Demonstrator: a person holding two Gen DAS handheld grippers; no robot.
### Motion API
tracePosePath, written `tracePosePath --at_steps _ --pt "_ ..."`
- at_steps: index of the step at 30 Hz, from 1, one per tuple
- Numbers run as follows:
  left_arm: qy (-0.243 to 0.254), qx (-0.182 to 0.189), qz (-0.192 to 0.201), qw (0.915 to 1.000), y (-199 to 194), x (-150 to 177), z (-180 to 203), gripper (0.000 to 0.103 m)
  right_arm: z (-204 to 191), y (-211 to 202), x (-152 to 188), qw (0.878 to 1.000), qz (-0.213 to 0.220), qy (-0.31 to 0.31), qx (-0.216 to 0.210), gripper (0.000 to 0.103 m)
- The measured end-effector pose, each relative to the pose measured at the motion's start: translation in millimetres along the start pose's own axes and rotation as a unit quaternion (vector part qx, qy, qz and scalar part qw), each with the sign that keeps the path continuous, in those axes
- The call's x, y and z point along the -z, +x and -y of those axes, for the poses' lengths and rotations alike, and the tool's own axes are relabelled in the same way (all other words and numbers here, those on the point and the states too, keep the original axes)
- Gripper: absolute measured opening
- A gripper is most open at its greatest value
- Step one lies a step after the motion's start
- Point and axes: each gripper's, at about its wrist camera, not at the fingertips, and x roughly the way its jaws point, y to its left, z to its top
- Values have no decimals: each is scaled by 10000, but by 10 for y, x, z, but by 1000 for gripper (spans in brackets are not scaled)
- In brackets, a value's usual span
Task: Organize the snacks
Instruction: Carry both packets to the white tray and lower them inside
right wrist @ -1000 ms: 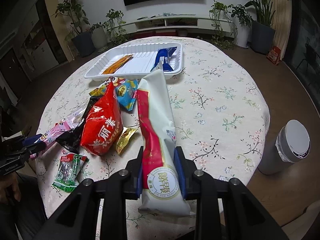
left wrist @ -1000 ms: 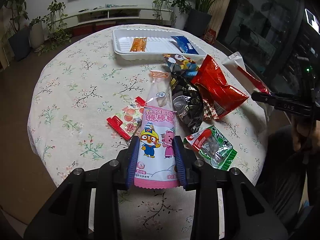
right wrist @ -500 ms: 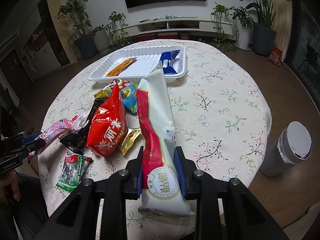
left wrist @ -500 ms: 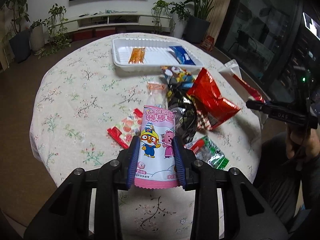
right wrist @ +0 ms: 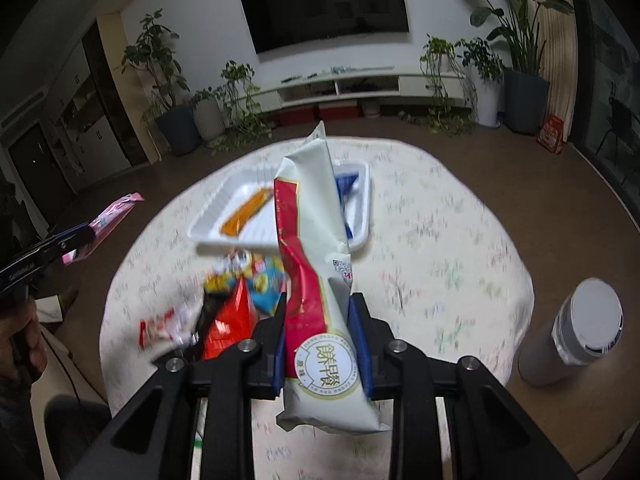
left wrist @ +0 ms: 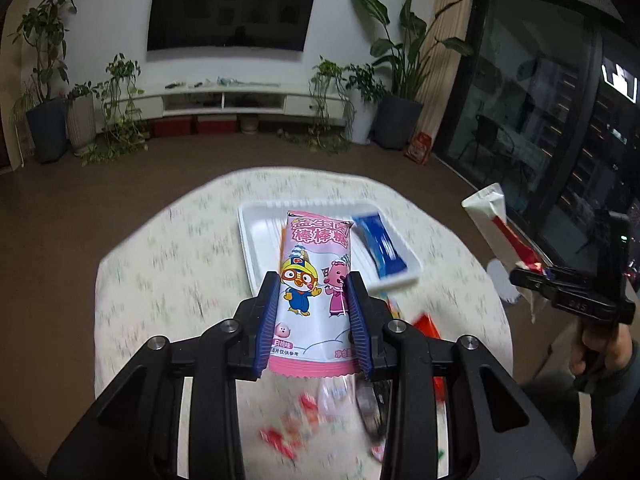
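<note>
Tongs [left wrist: 312,312] (both tilted downward) grip packets [left wrist: 316,280] above table [left wrist: 160,280].

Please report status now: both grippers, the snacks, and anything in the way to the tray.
Left gripper shut on pink lollipop bag. Right gripper shut on white-and-red biscuit pack. White tray ahead, holds two snacks; path looks clear.

Both grippers tilt downward, raised above the table — left gripper [left wrist: 313,312] clamped on a pink packet, right gripper [right wrist: 323,338] on a white one.
</note>
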Motion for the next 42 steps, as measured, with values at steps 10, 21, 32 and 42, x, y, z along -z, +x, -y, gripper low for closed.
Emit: tracePosePath --at_steps 10,21,32,42 --pt "-129 -217 -292 9993 1302 -597 -177 31 -254 714 -1091 9996 159 45 -213 30" --pt "-201 -351 -860 9955 2213 -246 -358 31 -365 2121 -1114 9960 -836 252 -184 30" --pt "-205 -428 -1272 9907 2464 99 -428 31 -298 2479 -920 9916 -1243 343 -109 30" --pt "-245 -402 -1409 9889 2345 242 -331 31 -202 2544 -838 9905 -1335 317 -47 29"
